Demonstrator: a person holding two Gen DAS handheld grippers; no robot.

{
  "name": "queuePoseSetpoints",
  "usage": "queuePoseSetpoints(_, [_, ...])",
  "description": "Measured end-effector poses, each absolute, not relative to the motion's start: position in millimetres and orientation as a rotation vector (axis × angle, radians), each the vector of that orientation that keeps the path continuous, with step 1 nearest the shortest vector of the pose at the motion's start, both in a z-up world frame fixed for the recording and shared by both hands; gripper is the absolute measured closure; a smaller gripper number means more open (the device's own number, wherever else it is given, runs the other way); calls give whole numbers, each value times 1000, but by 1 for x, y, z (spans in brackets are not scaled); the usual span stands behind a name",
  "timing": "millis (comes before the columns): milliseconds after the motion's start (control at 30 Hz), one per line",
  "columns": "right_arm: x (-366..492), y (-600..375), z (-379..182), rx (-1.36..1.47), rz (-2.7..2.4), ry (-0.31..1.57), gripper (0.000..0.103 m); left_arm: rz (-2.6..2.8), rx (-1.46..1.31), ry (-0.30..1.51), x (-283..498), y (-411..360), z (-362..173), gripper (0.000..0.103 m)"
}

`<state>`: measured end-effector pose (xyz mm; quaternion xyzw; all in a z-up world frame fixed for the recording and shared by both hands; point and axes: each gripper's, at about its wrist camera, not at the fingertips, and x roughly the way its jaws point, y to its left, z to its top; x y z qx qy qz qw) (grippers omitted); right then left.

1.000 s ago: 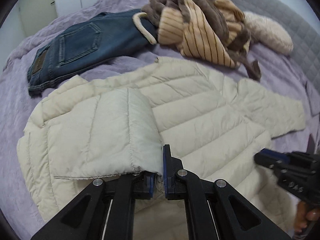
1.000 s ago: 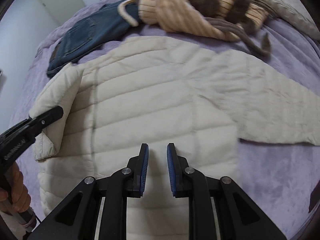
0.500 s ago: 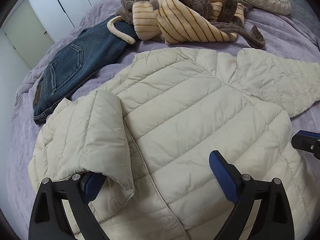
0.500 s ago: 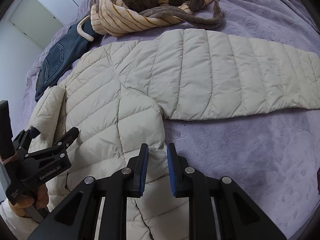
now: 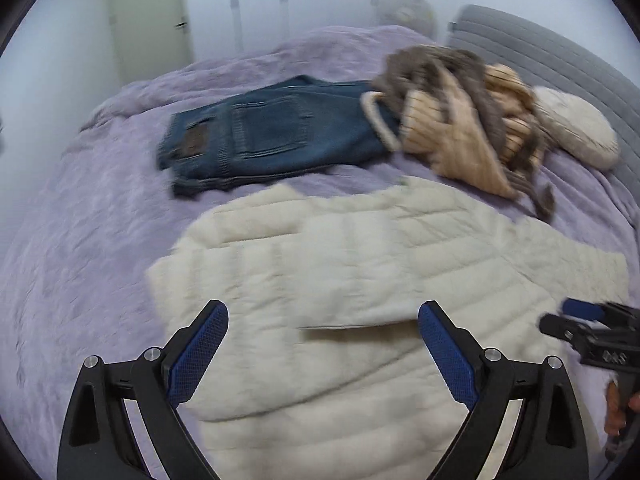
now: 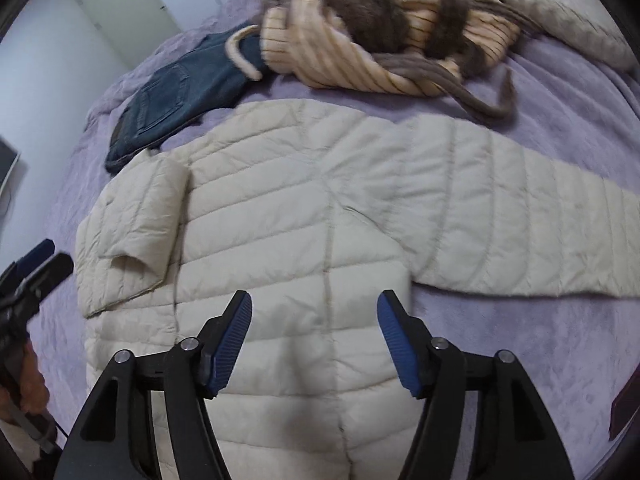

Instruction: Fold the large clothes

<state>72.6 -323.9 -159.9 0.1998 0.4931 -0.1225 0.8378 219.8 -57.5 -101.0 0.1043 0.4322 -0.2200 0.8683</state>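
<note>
Both of your grippers hover empty over the cream puffer jacket (image 6: 320,240) on the purple bedspread (image 6: 520,360): left gripper (image 5: 323,344) spread wide, right gripper (image 6: 314,334) opening. Its hem runs off-frame; the unfolded sleeve (image 6: 520,232) stretches rightward; the left view is blurred.

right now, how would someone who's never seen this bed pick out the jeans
Start at the purple bed and find the big cream puffer jacket spread across it. Beyond the jacket's folded sleeve lie the jeans, beside the striped tan and brown robe. They are the only dark blue denim there, folded flat with a back pocket showing.
</note>
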Motion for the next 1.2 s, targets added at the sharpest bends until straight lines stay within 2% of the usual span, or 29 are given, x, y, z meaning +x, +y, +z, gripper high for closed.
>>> queuePoseSetpoints(33, [83, -310, -157, 370, -220, 1035, 24, -373, 194, 926, 236, -39, -108, 6])
queuePoseSetpoints(200, [134, -226, -148, 25, -45, 983, 24, -131, 64, 1043, 288, 34, -158, 6])
queuePoseSetpoints(433, [198, -135, -185, -517, -76, 909, 26, -104, 100, 1118, 294, 40, -214, 6])
queuePoseSetpoints(500, [206, -136, -188, -523, -131, 895, 78, -111, 106, 1124, 293, 38, -219, 6])
queuePoseSetpoints(533, [208, -144, -186, -458, -153, 911, 97, -113, 106, 1124, 293, 37, -220, 6])
queuePoseSetpoints(667, [195, -212, -179, 60, -210, 953, 96, -120, 97, 1135, 297, 37, -224, 6])
queuePoseSetpoints(767, [167, -274, -201, 511, -272, 985, 96, -126, 105, 1138, 300, 34, -226, 6])
queuePoseSetpoints(867, [137, -313, -226, 823, -336, 995, 94, -123, 112, 1136, 298, 34, -225, 6])
queuePoseSetpoints(967, [112, -331, -224, 877, -432, 959, 94, -127, 114, 1138, 299, 35, -225, 6])
queuePoseSetpoints(1100, [100, -335, -191, 758, -477, 864, 93, -130, 128, 1138, 299, 34, -224, 6])
queuePoseSetpoints(1200, [123, -329, -173, 625, -401, 832, 93, -125, 138, 1136, 297, 32, -222, 6])
